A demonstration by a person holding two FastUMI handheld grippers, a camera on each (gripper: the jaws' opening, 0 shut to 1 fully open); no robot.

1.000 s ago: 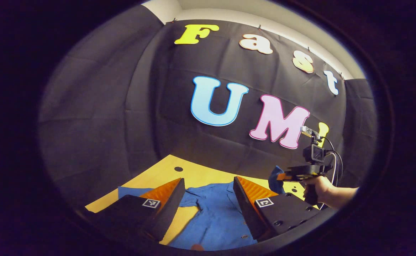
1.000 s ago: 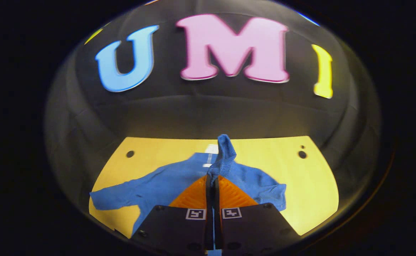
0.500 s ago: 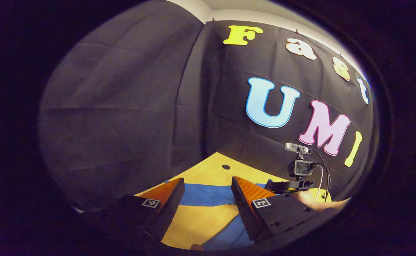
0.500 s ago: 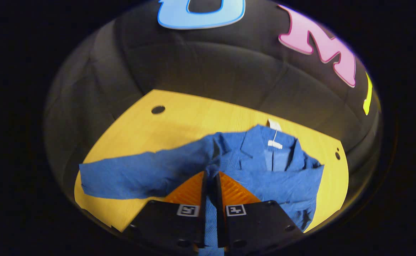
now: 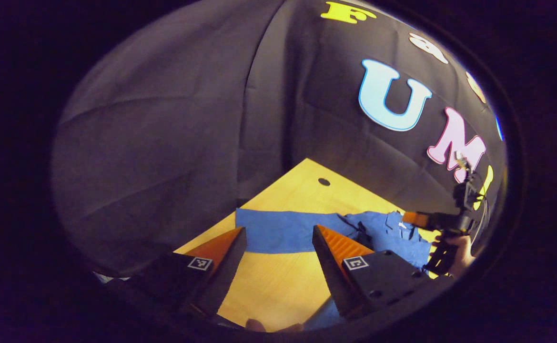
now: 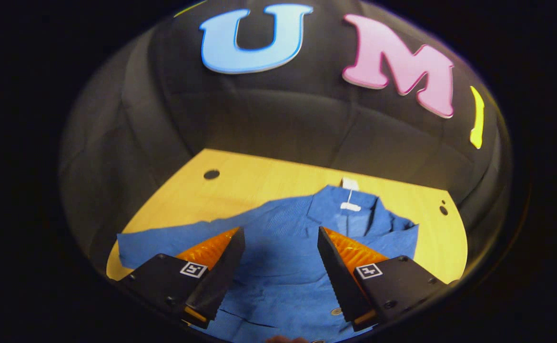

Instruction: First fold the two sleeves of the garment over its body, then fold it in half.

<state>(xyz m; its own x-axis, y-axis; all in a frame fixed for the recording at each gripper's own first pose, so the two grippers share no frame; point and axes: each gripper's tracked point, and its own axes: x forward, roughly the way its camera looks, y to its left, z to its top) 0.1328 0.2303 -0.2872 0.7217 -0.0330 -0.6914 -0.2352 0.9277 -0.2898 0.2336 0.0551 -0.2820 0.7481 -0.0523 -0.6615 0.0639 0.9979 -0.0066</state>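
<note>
In the left gripper view, the left gripper (image 5: pixel 278 238) stands with its jaws wide apart and nothing between them, above bare wood of the yellow table (image 5: pixel 278 281); just past its fingertips the left sleeve (image 5: pixel 283 231) of the blue shirt (image 5: pixel 383 233) lies flat and stretched straight out across the tabletop; farther off to the right the shirt's body lies rumpled, and beyond it the right gripper (image 5: pixel 414 218) hangs over the cloth, gripped by a hand (image 5: pixel 457 252); a round hole (image 5: pixel 324 182) marks the table near its far edge.

In the right gripper view, the right gripper (image 6: pixel 280 236) is spread wide too, clasping nothing, and hovers over the shirt's (image 6: pixel 283 267) chest; a button (image 6: pixel 336 311) shows near the bottom edge; to the left the outstretched sleeve (image 6: pixel 164 243) reaches toward the table's (image 6: pixel 259 181) side; to the right the other sleeve (image 6: pixel 397 236) seems turned in over the body, though its edge is hard to trace; farther on, the collar (image 6: pixel 349 209) lies open with a white tag (image 6: pixel 349 206) in it, and a second white label (image 6: pixel 349 183) pokes out behind the collar.
</note>
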